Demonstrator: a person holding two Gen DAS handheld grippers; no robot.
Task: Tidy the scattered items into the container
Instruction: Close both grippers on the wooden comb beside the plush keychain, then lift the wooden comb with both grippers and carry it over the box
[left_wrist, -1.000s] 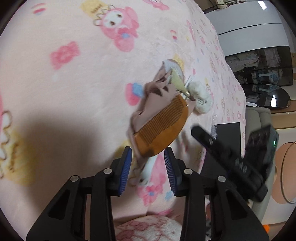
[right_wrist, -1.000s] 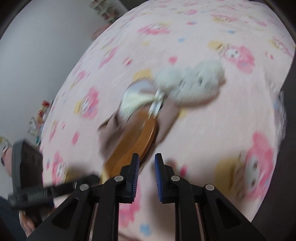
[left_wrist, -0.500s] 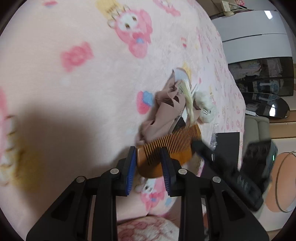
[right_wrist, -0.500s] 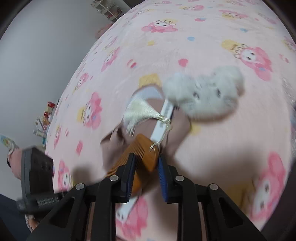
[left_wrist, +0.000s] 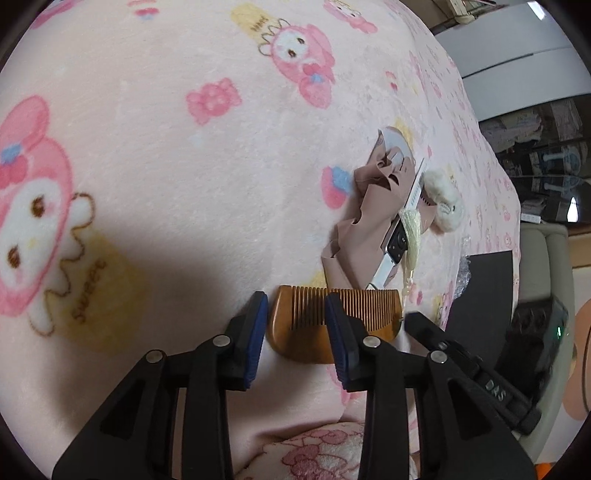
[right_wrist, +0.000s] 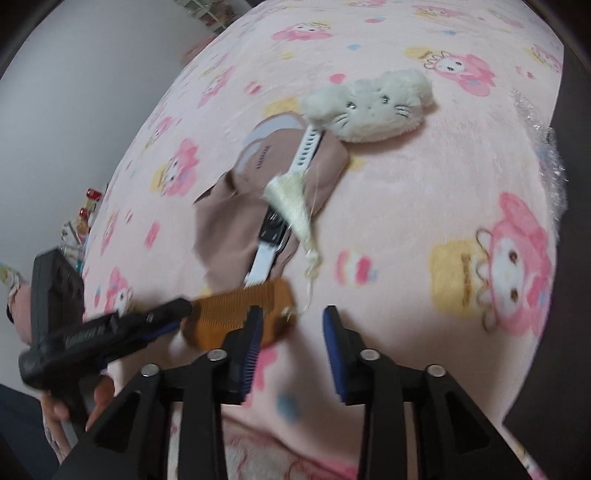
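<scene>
A brown wooden comb (left_wrist: 303, 314) lies crosswise at the tips of my left gripper (left_wrist: 295, 317). Its left end sits between the opening jaws, a sliver off the left pad, and the rest runs behind the right finger. In the right wrist view the comb (right_wrist: 229, 310) is blurred. My right gripper (right_wrist: 292, 312) is opening beside the comb's end, with only blanket between its jaws. Beyond lie a mauve cloth (left_wrist: 369, 218) (right_wrist: 243, 206), a white watch (right_wrist: 306, 147) and a cream tassel (right_wrist: 291, 203) corded to the comb. A white plush cat (right_wrist: 373, 107) sits farther back.
A pink cartoon-print blanket (left_wrist: 184, 184) covers the bed. A black flat-sided object (left_wrist: 484, 291) and crinkled bubble wrap (right_wrist: 550, 158) sit at the bed's edge. A person's hand (right_wrist: 99, 402) grips the left tool's handle. A grey wall and a cluttered shelf lie beyond.
The right gripper let go of the comb's end and opened. The comb swung off the cloth pile to lie crosswise at the left gripper's tips, and the tassel slid down along the watch.
</scene>
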